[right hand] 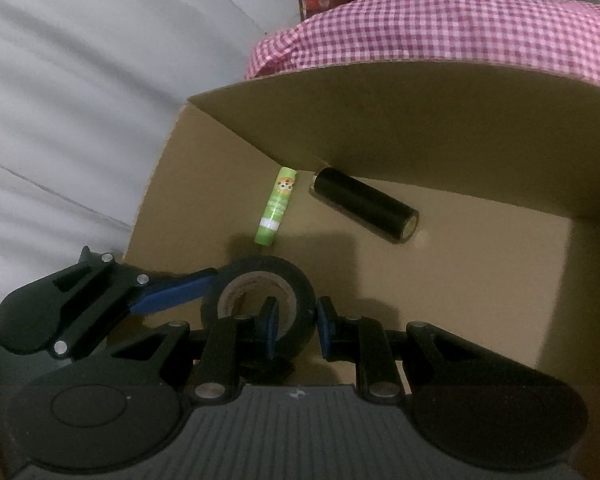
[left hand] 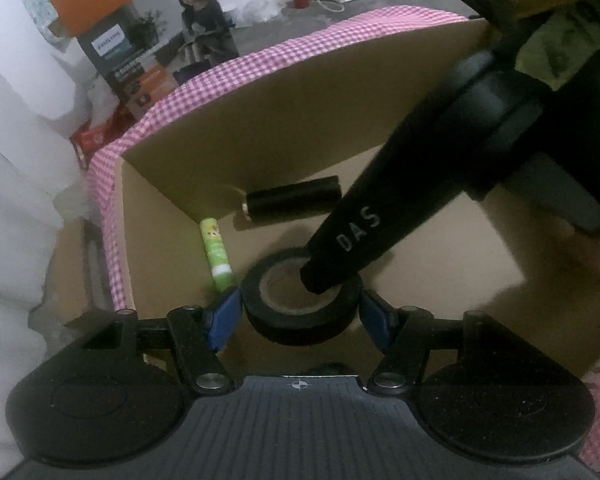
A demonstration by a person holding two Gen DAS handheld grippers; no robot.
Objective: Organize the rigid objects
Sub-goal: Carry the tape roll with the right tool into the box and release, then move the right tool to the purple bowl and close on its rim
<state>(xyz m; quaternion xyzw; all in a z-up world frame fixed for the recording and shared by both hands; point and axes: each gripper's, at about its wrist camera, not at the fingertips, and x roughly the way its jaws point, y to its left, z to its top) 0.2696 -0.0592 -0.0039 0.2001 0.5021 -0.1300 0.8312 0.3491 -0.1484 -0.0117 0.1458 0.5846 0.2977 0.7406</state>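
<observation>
Tape roll (right hand: pixel 260 300) in box (right hand: pixel 380 120); glue stick (right hand: pixel 276 206), cylinder (right hand: pixel 366 206) behind, by far wall.

Both wrist views are dim and slightly soft, with a warm brownish cast inside the cardboard box (left hand: pixel 260 128), while the white wall (right hand: pixel 80 80) and the floor beyond are much brighter and partly washed out. Light falls from above, so dark blurred shadows spread over the box floor near the tape roll (left hand: pixel 300 304) and towards its right wall. Fisheye distortion bows the box's rim and the checked cloth (right hand: pixel 440 28), and the frame corners go black.
</observation>
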